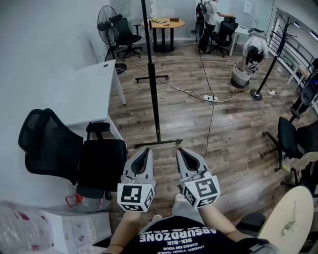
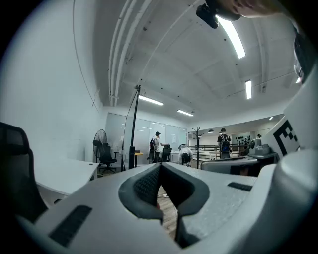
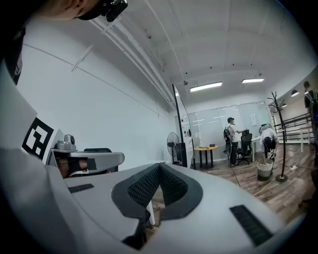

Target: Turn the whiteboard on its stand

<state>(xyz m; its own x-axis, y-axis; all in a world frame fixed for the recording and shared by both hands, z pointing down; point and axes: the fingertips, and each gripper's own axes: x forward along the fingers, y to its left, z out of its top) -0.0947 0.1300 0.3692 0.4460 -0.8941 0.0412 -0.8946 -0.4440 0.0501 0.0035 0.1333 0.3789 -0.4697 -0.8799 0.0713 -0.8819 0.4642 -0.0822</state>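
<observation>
The whiteboard (image 1: 150, 59) stands edge-on straight ahead, so it shows only as a thin black upright line above its stand's floor bar (image 1: 159, 144). Both grippers hover side by side just in front of that bar, touching nothing. My left gripper (image 1: 145, 150) is shut and empty, and my right gripper (image 1: 183, 151) is shut and empty beside it. The board's edge (image 2: 133, 129) rises left of the shut jaws (image 2: 160, 166) in the left gripper view. In the right gripper view the board (image 3: 181, 126) stands right of the shut jaws (image 3: 159, 166).
A black office chair (image 1: 64, 154) and a white desk (image 1: 94, 89) stand close on the left. A cable with a power strip (image 1: 211, 98) crosses the wood floor. Further back are a fan (image 1: 107, 20), a round table (image 1: 164, 24), a coat stand (image 1: 271, 59) and a person (image 1: 211, 15).
</observation>
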